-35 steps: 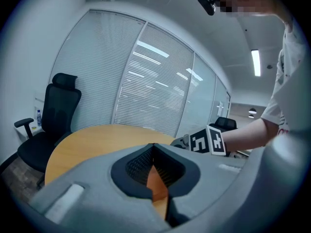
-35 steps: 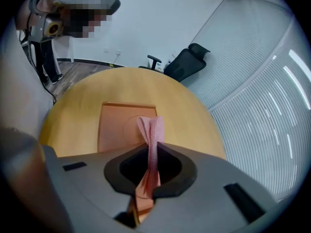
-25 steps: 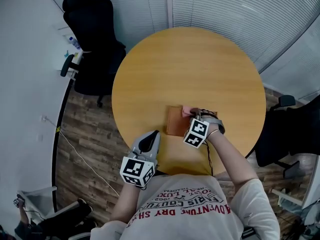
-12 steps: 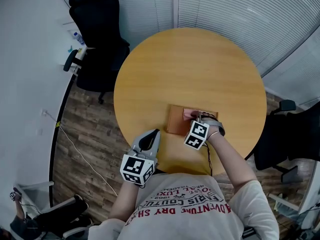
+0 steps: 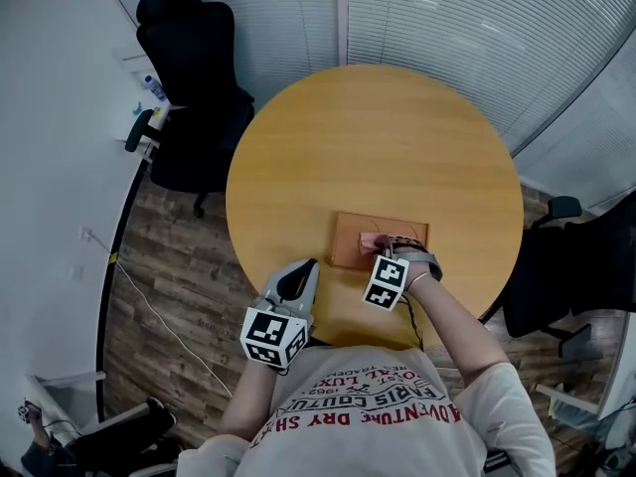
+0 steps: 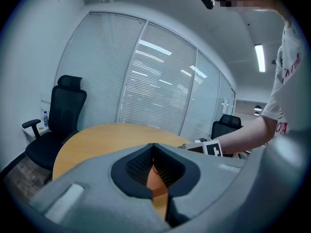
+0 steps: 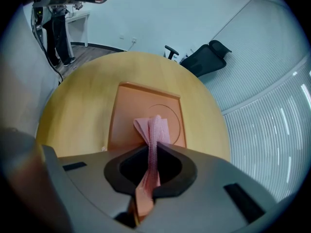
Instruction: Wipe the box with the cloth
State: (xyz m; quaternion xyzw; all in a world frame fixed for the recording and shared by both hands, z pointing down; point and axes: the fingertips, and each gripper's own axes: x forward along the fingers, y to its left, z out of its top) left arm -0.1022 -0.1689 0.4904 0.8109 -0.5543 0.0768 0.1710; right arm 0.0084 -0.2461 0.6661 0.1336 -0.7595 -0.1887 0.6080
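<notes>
The right gripper (image 7: 154,154) pinches the pink cloth (image 7: 152,127) on the flat orange box (image 7: 127,111), which lies near the front edge of the round table (image 5: 378,137). The left gripper (image 6: 154,154) is closed on nothing and stays off the box, so a wiping push may slide it.

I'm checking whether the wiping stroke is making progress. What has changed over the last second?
The right gripper, shut on the pink cloth, has drawn the cloth a little toward the person across the top of the box. Its grip is unchanged. The box stayed put, and so did the left gripper, shut and empty by the near edge of the table.
</notes>
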